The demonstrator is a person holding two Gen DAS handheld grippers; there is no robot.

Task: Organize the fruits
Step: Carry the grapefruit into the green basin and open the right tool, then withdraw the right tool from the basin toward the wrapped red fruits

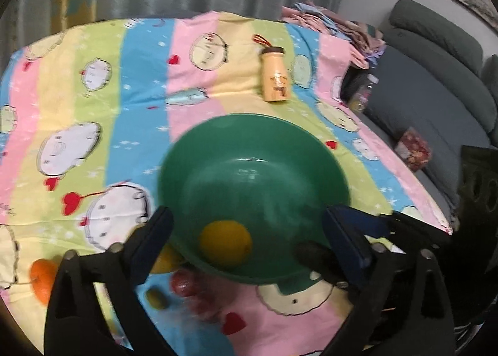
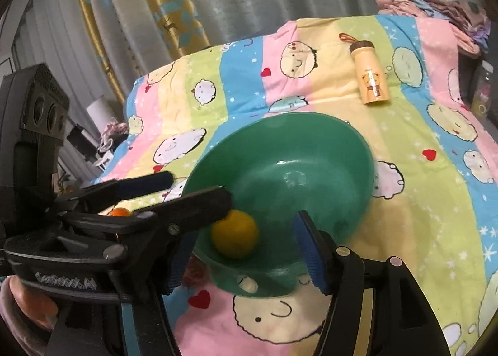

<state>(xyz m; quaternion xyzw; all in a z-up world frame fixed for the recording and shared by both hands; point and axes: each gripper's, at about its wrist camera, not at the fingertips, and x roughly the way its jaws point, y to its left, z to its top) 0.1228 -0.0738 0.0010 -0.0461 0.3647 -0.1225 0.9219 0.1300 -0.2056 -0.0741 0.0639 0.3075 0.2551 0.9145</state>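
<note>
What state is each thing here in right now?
Bowl: upright, tipped toward the camera, one fruit inside.
Lemon: lying in the bowl, near its front wall.
Orange: on the cloth, outside the bowl.
Bottle: lying on its side, capped.
Left gripper: open, empty.
Right gripper: open, empty.

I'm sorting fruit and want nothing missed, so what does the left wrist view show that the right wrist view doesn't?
Only the left wrist view: a small green fruit and the grey sofa.
Only the right wrist view: the left gripper seen from the side.
Both: the green bowl holding a yellow fruit, the beige bottle, an orange.
</note>
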